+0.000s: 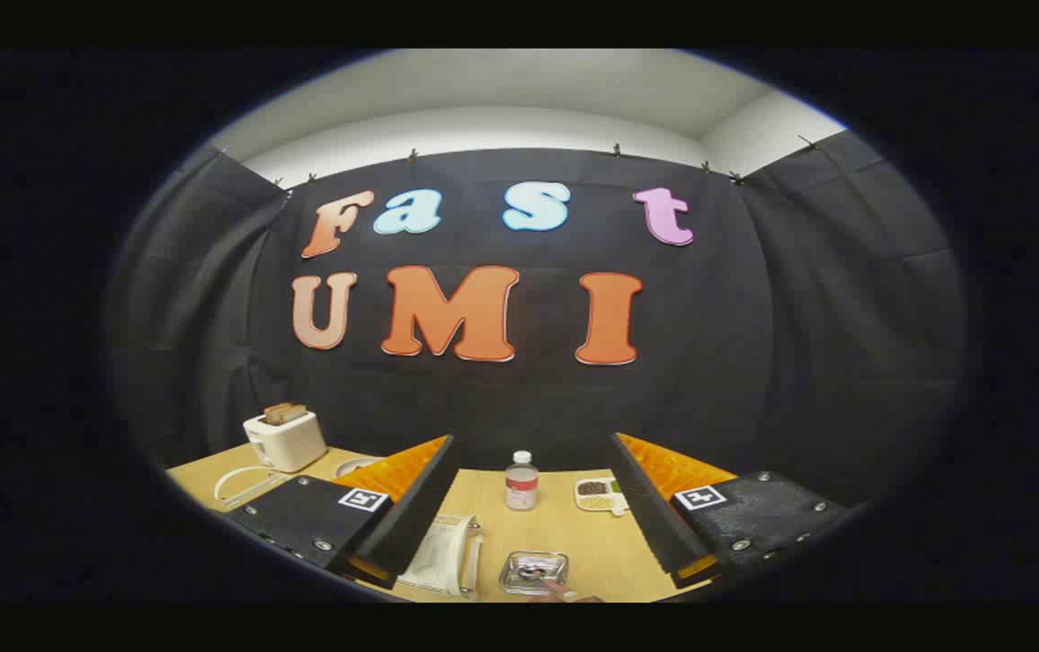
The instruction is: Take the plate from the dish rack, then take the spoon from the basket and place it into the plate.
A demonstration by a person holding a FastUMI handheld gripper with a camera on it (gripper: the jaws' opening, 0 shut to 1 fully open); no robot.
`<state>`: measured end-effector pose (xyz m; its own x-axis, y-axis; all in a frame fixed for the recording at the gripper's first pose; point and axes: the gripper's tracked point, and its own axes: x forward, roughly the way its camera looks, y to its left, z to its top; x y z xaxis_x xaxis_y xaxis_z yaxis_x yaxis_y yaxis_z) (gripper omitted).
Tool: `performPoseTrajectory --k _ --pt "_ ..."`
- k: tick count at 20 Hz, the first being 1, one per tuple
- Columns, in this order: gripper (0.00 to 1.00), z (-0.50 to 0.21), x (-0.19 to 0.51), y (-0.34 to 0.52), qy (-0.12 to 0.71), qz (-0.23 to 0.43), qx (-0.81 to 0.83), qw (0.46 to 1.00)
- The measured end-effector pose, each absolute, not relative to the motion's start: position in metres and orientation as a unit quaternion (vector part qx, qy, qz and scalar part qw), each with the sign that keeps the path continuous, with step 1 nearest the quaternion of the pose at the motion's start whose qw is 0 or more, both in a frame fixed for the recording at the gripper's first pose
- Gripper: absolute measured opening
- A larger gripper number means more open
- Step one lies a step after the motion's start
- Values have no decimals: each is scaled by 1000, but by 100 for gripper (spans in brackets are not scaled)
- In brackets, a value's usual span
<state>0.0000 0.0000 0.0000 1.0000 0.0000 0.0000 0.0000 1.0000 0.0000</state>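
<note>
Spoon (548,582) and basket sit together low in the frame, a little right of centre: the spoon's bowl lies inside a small clear square basket (533,571), its handle running out toward the lower right edge. Just to the left of it, at the bottom centre-left, a white dish rack (443,554) rests on the light wooden table (573,534); whether a plate stands in it I cannot tell. The gripper (533,489) is held above these with its two fingers wide apart, clamped on nothing; the left finger (410,512) and the right finger (655,512) frame the tabletop between them. Farther back, between the fingers, stands a clear bottle with a white cap (521,481), and to its right a small divided dish of dark and pale contents (599,494). At the left of the frame a white toaster with bread in it (284,436) sits near the table's far edge.
</note>
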Motion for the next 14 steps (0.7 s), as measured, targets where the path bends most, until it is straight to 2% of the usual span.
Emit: performPoseTrajectory --k 4,14 --pt "98 -3 1 11 8 20 13 1000" --pt "99 0 -4 -23 21 -11 4 1000"
